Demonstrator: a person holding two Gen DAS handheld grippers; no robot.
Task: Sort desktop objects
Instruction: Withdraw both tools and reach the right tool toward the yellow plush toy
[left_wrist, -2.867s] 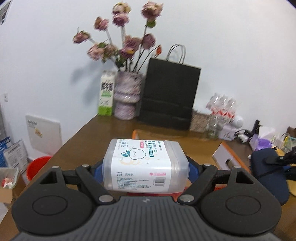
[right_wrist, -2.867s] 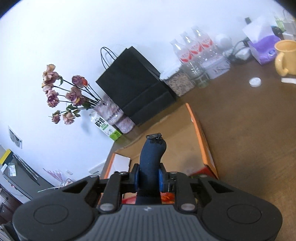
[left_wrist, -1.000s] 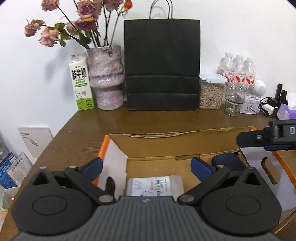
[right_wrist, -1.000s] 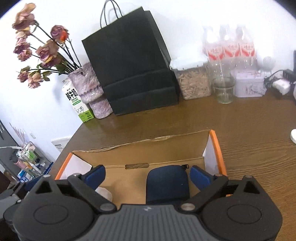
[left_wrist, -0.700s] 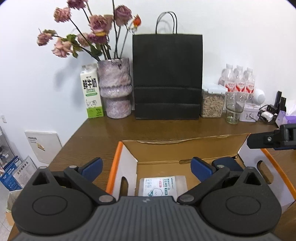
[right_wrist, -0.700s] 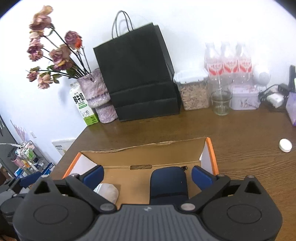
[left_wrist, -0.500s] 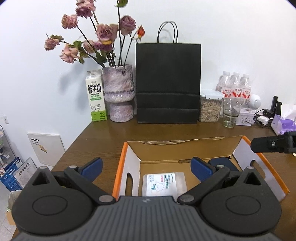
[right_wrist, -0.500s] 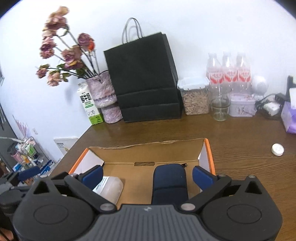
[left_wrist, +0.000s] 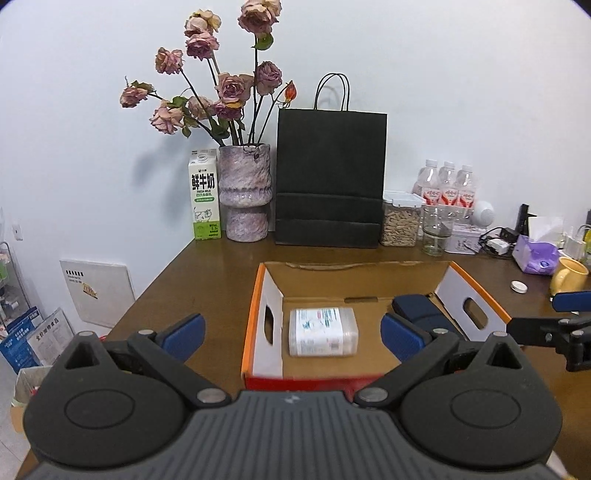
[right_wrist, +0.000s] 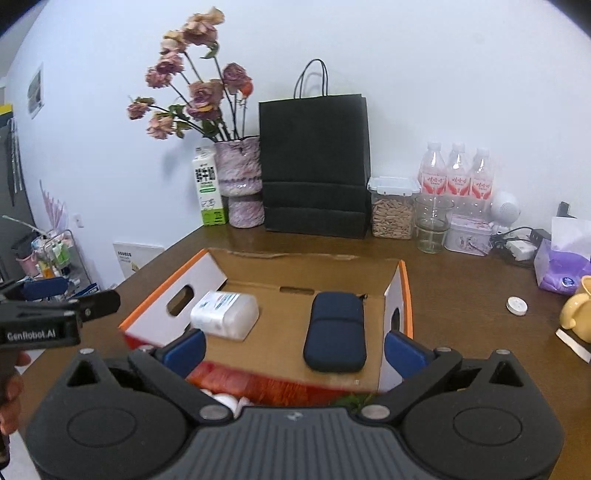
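An open cardboard box (left_wrist: 263, 295) (right_wrist: 400, 295) with orange edges sits on the brown desk. Inside it a clear pack of wipes (left_wrist: 323, 331) (right_wrist: 224, 314) lies at the left and a dark blue zip case (right_wrist: 335, 331) (left_wrist: 417, 306) at the right. My left gripper (left_wrist: 291, 334) hangs open above the box's near side, holding nothing. My right gripper (right_wrist: 293, 349) is open too, over the box's near wall, with nothing between its fingers. Each gripper shows at the edge of the other's view.
Along the back wall stand a milk carton (left_wrist: 204, 195), a vase of dried roses (left_wrist: 245, 192), a black paper bag (left_wrist: 330, 177), a jar (left_wrist: 400, 218), a glass (right_wrist: 432, 223) and water bottles (right_wrist: 458, 173). A yellow mug (right_wrist: 576, 314), a white cap (right_wrist: 516, 305) and tissues (right_wrist: 561, 266) lie right.
Both grippers let go of their loads, the wipes pack and the blue case, which now lie in the box. Both have since pulled back and up, open.
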